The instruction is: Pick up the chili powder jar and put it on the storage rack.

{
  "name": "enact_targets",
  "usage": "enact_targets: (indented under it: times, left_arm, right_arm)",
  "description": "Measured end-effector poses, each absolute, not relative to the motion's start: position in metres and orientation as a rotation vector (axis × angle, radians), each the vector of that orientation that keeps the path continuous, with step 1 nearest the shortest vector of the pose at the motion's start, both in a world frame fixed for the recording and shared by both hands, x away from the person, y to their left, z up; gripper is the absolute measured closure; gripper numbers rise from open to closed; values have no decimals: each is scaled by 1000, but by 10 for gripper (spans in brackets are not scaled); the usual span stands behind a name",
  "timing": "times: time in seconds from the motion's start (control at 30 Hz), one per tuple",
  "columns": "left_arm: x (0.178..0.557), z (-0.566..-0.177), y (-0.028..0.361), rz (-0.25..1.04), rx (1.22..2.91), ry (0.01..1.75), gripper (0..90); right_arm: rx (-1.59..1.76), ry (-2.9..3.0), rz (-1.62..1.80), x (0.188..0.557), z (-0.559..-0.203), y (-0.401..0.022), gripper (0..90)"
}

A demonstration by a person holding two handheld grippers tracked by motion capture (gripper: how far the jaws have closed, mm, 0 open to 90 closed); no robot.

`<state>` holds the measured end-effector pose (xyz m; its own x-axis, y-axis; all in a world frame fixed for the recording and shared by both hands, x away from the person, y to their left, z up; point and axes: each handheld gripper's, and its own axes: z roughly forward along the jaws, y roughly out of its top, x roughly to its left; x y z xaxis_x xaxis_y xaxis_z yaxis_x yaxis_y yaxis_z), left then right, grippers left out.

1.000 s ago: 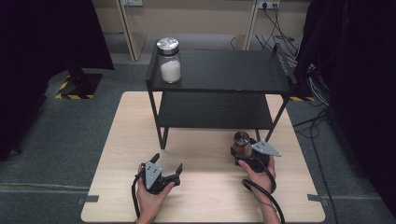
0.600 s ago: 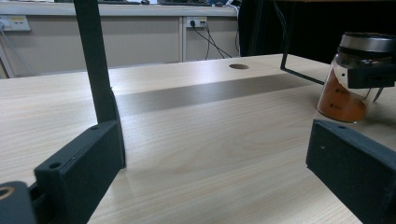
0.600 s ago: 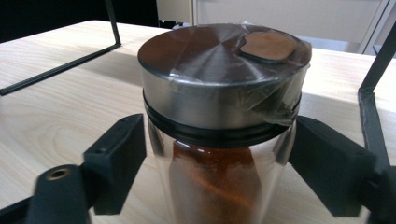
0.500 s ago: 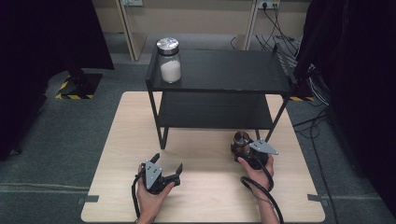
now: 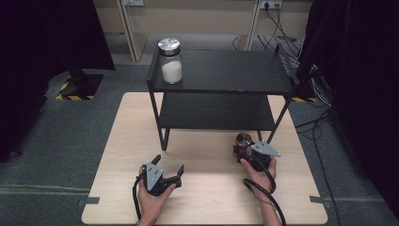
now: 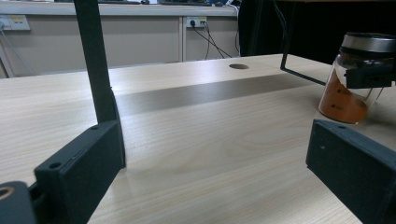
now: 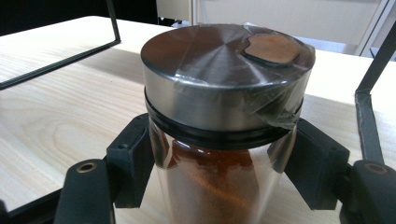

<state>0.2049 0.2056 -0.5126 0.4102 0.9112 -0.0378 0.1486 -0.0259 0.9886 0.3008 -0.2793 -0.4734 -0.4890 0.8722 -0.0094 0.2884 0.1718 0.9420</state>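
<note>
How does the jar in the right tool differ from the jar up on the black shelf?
The orange-powder jar stands on the wooden table by the rack's foot; the white-powder jar stands on the top shelf. The first holds orange-brown powder, the second white. The right tool has just closed on the first, a pad pressing each side below the lid; nothing touches the second. Both are upright clear glass jars with round metal lids.

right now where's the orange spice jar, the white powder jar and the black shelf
orange spice jar (image 7: 224, 186), right gripper view, on its glass body below the lid
white powder jar (image 5: 171, 70), high view, on the white powder behind the glass
black shelf (image 5: 235, 70), high view, on the bare top board
</note>
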Motion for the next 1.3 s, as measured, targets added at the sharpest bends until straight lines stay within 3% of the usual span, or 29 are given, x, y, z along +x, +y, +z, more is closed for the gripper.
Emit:
enact_targets:
  times: [1.3]
  left_arm:
    - [205, -512, 205, 812, 1483, 1000, 31]
  right_arm:
    - [973, 1761, 1485, 232, -421, -310, 316]
